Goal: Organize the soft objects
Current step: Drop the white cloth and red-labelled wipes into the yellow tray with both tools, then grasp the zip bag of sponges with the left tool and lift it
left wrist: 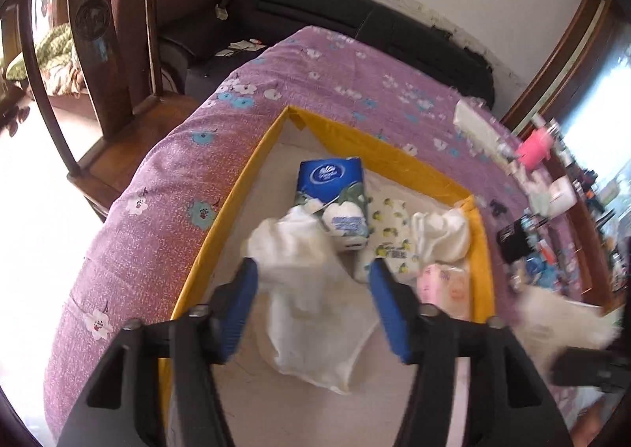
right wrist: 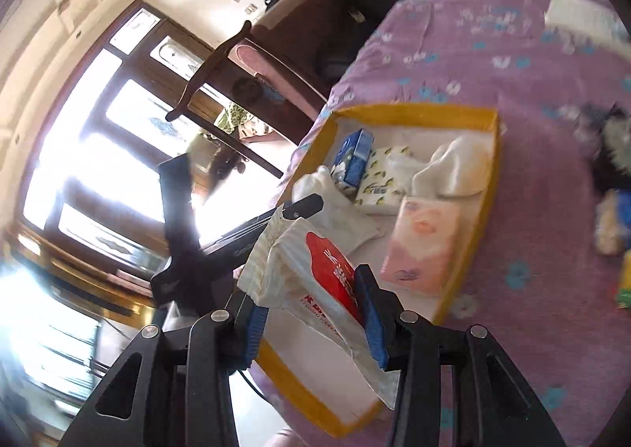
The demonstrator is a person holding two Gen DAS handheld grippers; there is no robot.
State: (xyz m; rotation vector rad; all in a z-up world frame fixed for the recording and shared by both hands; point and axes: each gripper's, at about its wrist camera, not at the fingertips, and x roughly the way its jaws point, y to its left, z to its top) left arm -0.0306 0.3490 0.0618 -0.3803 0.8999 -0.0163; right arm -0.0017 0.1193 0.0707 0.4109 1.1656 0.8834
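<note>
A yellow-rimmed tray (left wrist: 252, 155) (right wrist: 479, 210) lies on the purple flowered cloth. In it are a blue tissue pack (left wrist: 335, 190) (right wrist: 355, 159), a lemon-print pack (left wrist: 388, 234) (right wrist: 380, 181), a pink pack (left wrist: 445, 285) (right wrist: 424, 246) and white cloths (left wrist: 303, 281) (right wrist: 453, 167). My left gripper (left wrist: 313, 285) is open above a white cloth in the tray, jaws wide apart. My right gripper (right wrist: 311, 313) is shut on a white packet with a red label (right wrist: 315, 269), held over the tray's near end. The left gripper's black body (right wrist: 189, 234) shows in the right wrist view.
A dark wooden chair (left wrist: 102, 53) stands left of the table, a black sofa (left wrist: 355, 25) behind it. Clutter of small items (left wrist: 552, 210) and a pink cup (left wrist: 532, 149) sit at the table's right side. A white box (right wrist: 579, 19) lies at the far edge.
</note>
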